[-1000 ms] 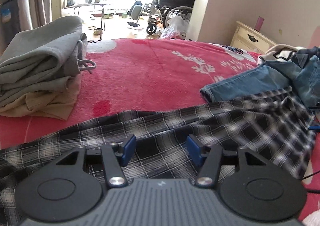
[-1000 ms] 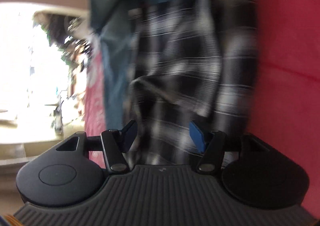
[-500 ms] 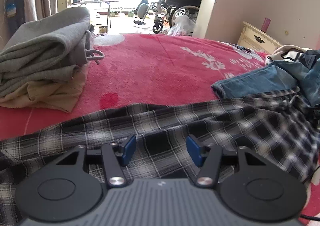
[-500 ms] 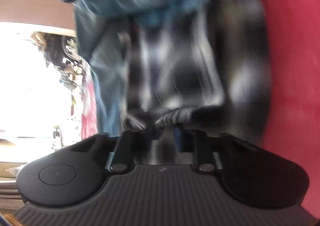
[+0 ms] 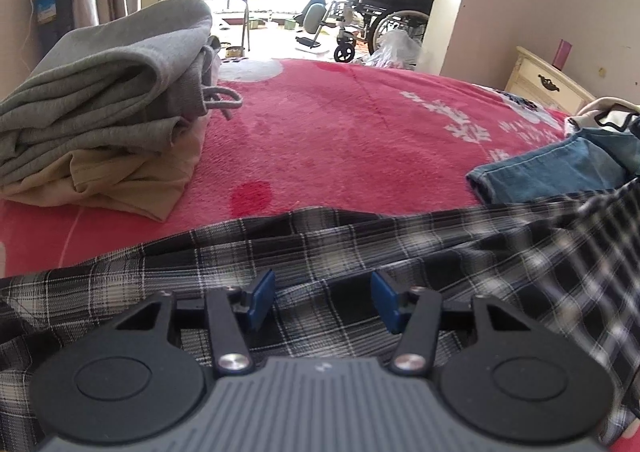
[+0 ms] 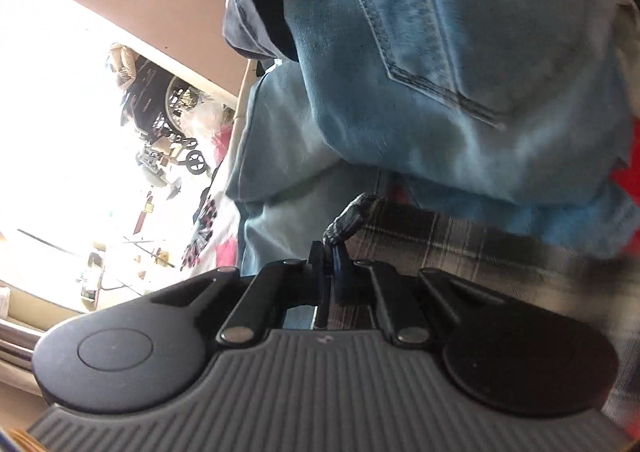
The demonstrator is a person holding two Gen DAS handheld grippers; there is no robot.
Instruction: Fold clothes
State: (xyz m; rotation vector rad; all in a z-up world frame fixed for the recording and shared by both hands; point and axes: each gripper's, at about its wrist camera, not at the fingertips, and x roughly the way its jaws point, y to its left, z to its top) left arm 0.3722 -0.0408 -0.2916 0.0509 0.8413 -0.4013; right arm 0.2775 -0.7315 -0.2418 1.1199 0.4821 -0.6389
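Note:
A black-and-white plaid shirt [image 5: 360,244] lies spread across the near part of the red blanket [image 5: 340,132]. My left gripper [image 5: 322,284] hovers just over it, jaws open, blue pads [image 5: 262,294] apart with nothing pinched; the cloth only lies beneath. In the right wrist view, my right gripper [image 6: 330,252] is shut on a bunched edge of the plaid shirt [image 6: 440,240], which trails off to the right. Blue jeans [image 6: 440,72] fill the view just beyond it.
A folded pile, grey sweatshirt [image 5: 108,92] over beige cloth [image 5: 120,180], sits at the left. A jeans leg [image 5: 552,172] lies at the right, touching the shirt. A cream nightstand [image 5: 548,84] stands behind, a wheelchair [image 5: 384,20] in the doorway.
My right gripper went from open to shut on the shirt's edge and swung with it, rolling; jeans now fill its view. The left gripper sank a little toward the shirt, jaws still apart.

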